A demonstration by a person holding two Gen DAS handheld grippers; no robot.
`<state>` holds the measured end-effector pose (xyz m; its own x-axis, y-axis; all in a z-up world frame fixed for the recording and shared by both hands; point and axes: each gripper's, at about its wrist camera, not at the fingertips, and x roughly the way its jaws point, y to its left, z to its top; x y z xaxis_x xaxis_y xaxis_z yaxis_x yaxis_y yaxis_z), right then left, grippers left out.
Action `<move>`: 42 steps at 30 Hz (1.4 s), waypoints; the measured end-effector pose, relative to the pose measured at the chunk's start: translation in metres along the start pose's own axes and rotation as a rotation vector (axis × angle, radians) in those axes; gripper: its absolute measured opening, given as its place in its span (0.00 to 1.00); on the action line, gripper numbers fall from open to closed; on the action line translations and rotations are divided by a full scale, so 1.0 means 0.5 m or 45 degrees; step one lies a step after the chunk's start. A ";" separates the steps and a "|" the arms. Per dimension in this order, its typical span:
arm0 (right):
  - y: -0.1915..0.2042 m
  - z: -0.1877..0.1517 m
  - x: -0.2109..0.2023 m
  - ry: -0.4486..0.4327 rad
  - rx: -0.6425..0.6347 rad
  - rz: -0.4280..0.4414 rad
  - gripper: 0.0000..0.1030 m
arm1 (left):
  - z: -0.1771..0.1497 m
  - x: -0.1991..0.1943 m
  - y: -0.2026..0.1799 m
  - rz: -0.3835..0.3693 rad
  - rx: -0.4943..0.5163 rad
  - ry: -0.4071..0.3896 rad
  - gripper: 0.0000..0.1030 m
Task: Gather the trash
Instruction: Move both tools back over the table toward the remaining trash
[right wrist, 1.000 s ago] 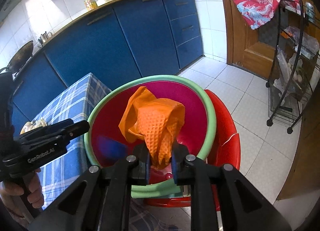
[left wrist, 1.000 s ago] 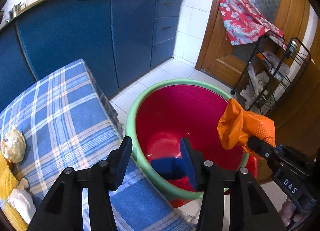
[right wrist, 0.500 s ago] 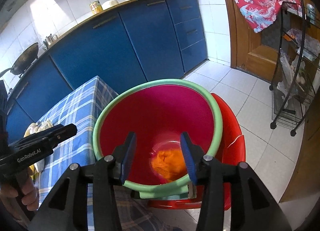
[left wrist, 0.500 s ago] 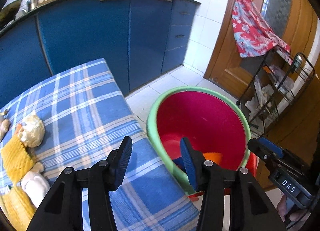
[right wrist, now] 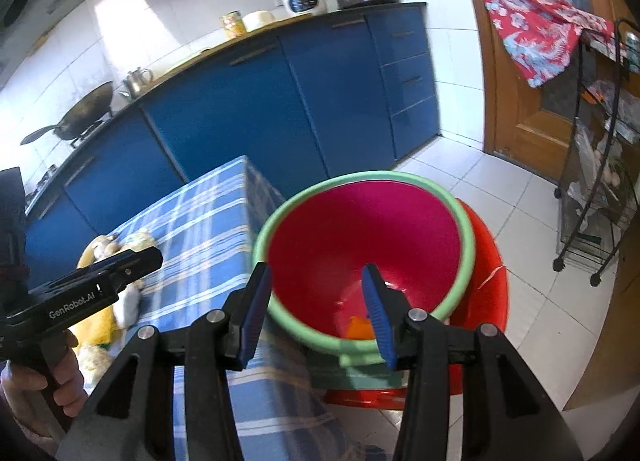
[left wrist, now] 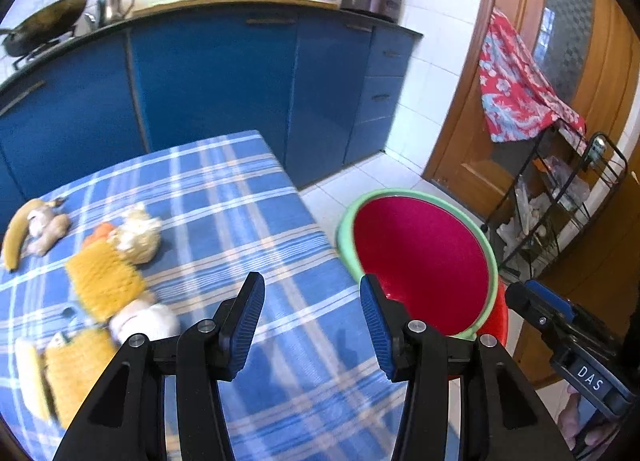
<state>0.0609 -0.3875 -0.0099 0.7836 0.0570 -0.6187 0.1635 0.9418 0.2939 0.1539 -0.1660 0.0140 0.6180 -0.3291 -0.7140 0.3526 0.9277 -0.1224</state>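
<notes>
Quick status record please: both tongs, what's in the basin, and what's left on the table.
left tongs: open, empty, over the checked tablecloth
right tongs: open, empty, jaws have just been opening, above the basin
basin: red inside, green rim, beside the table
orange glove: lies in the basin bottom
left on table: banana, yellow cloths, crumpled pale scraps

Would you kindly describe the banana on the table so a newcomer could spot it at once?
Start at the table with the blue checked cloth in front of the blue cabinets. At its far left edge lies the banana, beside a knobbly beige lump. It is the only long, smooth, curved yellow piece; the other yellow scraps are flat and ribbed.
</notes>
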 end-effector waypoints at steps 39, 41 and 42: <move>0.372 -0.087 0.095 0.225 -0.301 0.284 0.48 | -0.185 -0.176 0.447 0.397 -0.481 -0.023 0.50; 0.381 -0.090 0.103 0.237 -0.304 0.289 0.48 | -0.195 -0.170 0.465 0.403 -0.517 -0.013 0.50; 0.387 -0.091 0.109 0.245 -0.306 0.292 0.48 | -0.199 -0.168 0.472 0.400 -0.530 -0.009 0.50</move>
<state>0.1078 -0.1872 -0.0202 0.6529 0.3146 -0.6890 -0.1657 0.9469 0.2754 0.1155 0.0980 -0.0235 0.6543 -0.0237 -0.7558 -0.1591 0.9728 -0.1682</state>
